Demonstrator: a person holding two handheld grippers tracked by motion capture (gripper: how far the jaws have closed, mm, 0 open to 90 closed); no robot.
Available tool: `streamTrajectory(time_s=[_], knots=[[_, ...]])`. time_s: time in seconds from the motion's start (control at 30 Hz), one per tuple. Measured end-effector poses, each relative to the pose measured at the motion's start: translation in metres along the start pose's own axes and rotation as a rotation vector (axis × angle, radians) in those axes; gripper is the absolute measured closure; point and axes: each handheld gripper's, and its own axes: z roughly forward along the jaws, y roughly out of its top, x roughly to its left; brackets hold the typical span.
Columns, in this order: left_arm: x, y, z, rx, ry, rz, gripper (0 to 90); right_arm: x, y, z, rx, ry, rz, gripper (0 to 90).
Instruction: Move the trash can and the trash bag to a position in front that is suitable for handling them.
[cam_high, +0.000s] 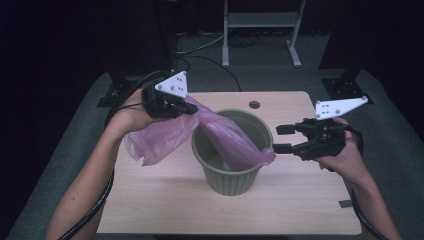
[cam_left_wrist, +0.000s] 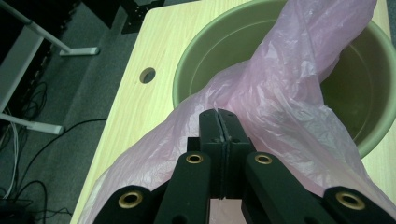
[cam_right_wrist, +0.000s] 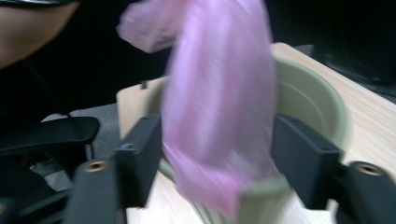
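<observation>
The left hand-held gripper (cam_high: 192, 107) is pinching a pink plastic bag (cam_high: 225, 132) draping across the green bin (cam_high: 227, 175); the right hand-held gripper (cam_high: 280, 139) is hovering spread at the bin's rim.

Lab-like recording room, dark surroundings, pale wooden tabletop (cam_high: 165, 200) with a cable hole (cam_high: 254, 105), grey carpet floor (cam_high: 75, 145), loose cables (cam_high: 210, 55), white metal stand legs (cam_high: 295, 50)
</observation>
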Motion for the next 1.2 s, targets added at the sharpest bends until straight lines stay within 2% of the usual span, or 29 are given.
streamTrajectory(time_s=[0.03, 0.17, 0.27, 0.4, 0.57, 0.7, 0.8, 0.93, 1.03, 1.1, 1.2], knots=[[0.000, 0.000, 0.000, 0.002, 0.000, 0.001, 89.7, 0.004, 0.007, 0.005, 0.016, 0.015, -0.012, 49.5], [0.000, 0.000, 0.000, -0.007, -0.001, 0.000, 89.7, 0.014, 0.026, 0.032, 0.099, 0.019, -0.049, 60.7], [-0.001, 0.000, 0.001, -0.016, -0.005, -0.002, 89.6, 0.014, 0.029, 0.054, 0.175, 0.016, -0.054, 70.2], [-0.001, -0.002, 0.006, -0.041, -0.023, -0.023, 88.0, 0.008, 0.027, 0.082, 0.265, -0.029, -0.065, 82.4], [0.000, -0.007, 0.012, -0.086, -0.063, -0.061, 83.8, -0.003, 0.018, 0.111, 0.405, -0.098, -0.052, 87.7], [-0.001, -0.008, 0.019, -0.107, -0.095, -0.069, 84.6, -0.006, 0.014, 0.122, 0.480, -0.129, -0.054, 88.0], [-0.003, -0.007, 0.025, -0.113, -0.110, -0.076, 84.6, -0.007, 0.013, 0.127, 0.521, -0.133, -0.039, 87.9], [-0.005, -0.004, 0.035, -0.132, -0.132, -0.088, 84.9, -0.008, 0.014, 0.132, 0.539, -0.128, -0.029, 87.2], [-0.007, -0.003, 0.039, -0.138, -0.140, -0.090, 84.6, -0.009, 0.014, 0.137, 0.544, -0.141, -0.028, 86.9], [-0.007, -0.005, 0.037, -0.150, -0.137, -0.099, 83.0, -0.010, 0.013, 0.139, 0.546, -0.135, -0.022, 86.9], [-0.005, -0.014, 0.028, -0.201, -0.133, -0.136, 80.3, -0.013, 0.009, 0.137, 0.552, -0.137, -0.012, 86.9]])
